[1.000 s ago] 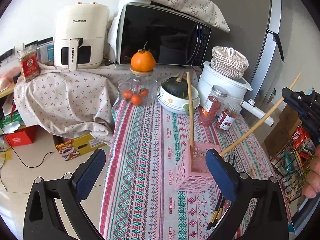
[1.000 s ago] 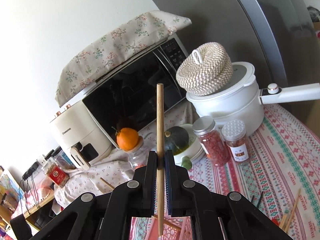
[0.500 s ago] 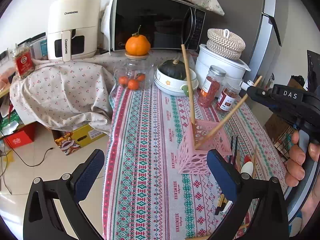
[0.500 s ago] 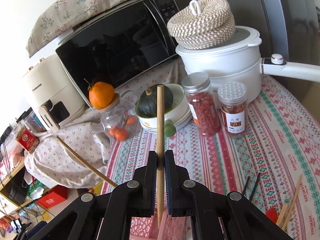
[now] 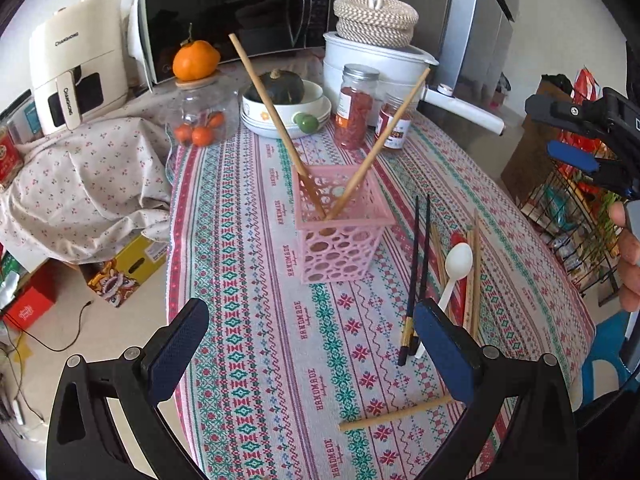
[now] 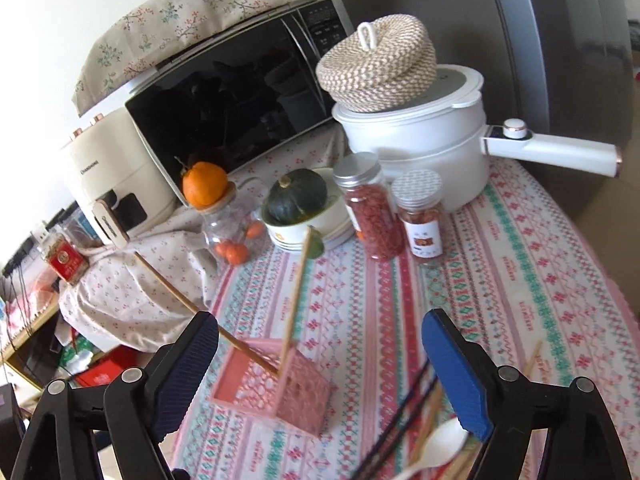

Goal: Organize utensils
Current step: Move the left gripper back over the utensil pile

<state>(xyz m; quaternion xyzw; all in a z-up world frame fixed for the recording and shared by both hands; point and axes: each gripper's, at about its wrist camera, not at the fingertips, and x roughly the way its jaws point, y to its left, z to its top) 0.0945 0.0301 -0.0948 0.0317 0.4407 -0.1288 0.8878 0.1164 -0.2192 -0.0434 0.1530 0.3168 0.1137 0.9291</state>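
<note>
Two wooden sticks (image 5: 276, 116) lean crossed inside the pink basket (image 5: 340, 228) on the worktop (image 5: 248, 280). Black chopsticks (image 5: 416, 264) and a white spoon (image 5: 456, 264) lie right beside the basket. Left tongs (image 5: 310, 350) and right tongs (image 6: 320, 372) are wide apart, holding nothing.

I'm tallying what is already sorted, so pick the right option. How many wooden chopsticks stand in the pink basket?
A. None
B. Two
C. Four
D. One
B: two wooden chopsticks lean apart in a V inside the pink basket, while the black chopsticks and white spoon lie on the tablecloth beside it.
</note>
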